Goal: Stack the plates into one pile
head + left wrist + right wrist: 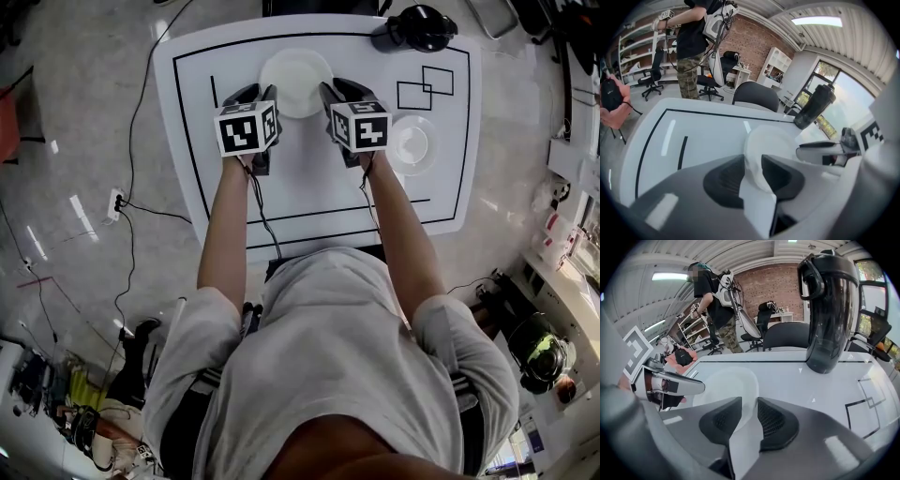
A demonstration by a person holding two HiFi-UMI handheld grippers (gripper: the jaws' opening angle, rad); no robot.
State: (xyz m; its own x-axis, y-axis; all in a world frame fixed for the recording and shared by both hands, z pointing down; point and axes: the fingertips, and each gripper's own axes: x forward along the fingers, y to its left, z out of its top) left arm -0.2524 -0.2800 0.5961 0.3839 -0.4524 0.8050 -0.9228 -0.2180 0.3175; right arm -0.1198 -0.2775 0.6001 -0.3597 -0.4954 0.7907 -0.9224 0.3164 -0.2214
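Illumination is bright and even in all three views. Sources visible are a ceiling light panel (816, 20) and a window (832, 93) in the left gripper view, and a ceiling strip (665, 275) in the right gripper view. The floor (80, 220) in the head view carries streaked glare. The white table (309, 192) is close to overexposure, so the plate (296, 80) shows low contrast against it (shadows there are faint and soft). Both gripper views have strong fisheye distortion and dark vignetted corners. The near body of the left gripper (753, 161) is soft and out of focus.
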